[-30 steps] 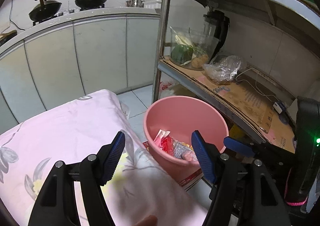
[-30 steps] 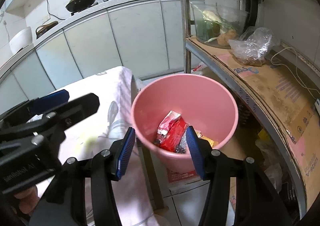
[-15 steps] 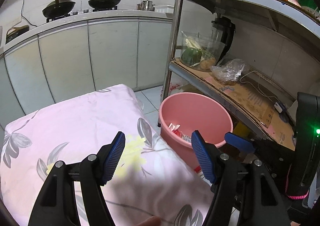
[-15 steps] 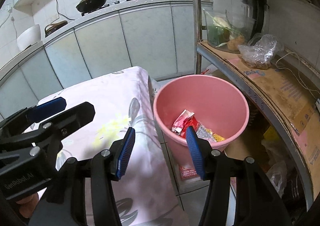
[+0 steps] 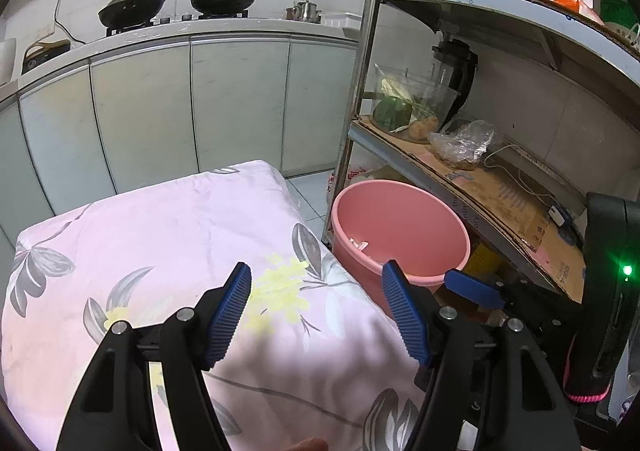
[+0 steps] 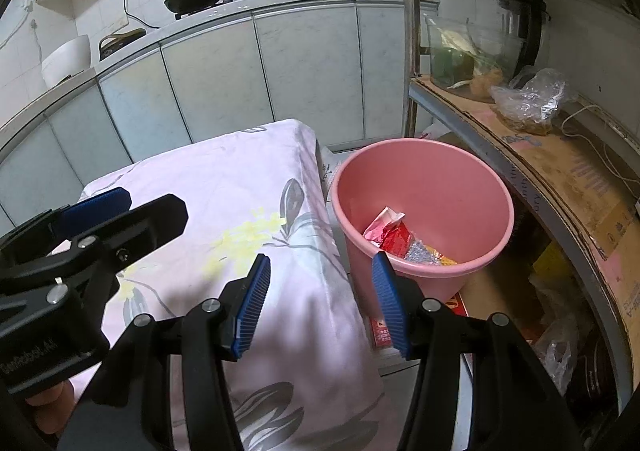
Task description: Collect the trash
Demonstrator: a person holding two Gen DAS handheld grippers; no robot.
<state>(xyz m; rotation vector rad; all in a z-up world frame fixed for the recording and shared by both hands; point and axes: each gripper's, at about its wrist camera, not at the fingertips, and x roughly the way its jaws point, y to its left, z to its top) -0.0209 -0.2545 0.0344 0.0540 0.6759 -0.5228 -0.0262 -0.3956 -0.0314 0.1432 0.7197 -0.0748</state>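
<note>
A pink bucket [image 6: 440, 187] stands on the floor between the cloth-covered table [image 6: 224, 187] and the metal rack. In it lie a red and white wrapper [image 6: 394, 231] and a silvery one [image 6: 418, 251]. The left wrist view shows the bucket [image 5: 420, 227] with only a white scrap [image 5: 359, 244] over its rim. My right gripper [image 6: 320, 263] hovers open and empty over the table's right edge, short of the bucket. My left gripper [image 5: 315, 279] is open and empty above the floral cloth [image 5: 180, 235]. It also shows at the left of the right wrist view [image 6: 128, 209].
The steel rack [image 5: 500, 187] at the right carries cardboard, a glass bowl [image 6: 460, 55], a plastic bag [image 6: 532, 99] and a blender. Grey cabinet doors [image 5: 236, 107] run under a counter with two woks. A red box [image 6: 380, 331] lies under the bucket on the tiled floor.
Both grippers have drawn back from the bucket over the table, so more of the cloth shows and the bucket looks smaller. Neither pair of jaws has changed its width.
</note>
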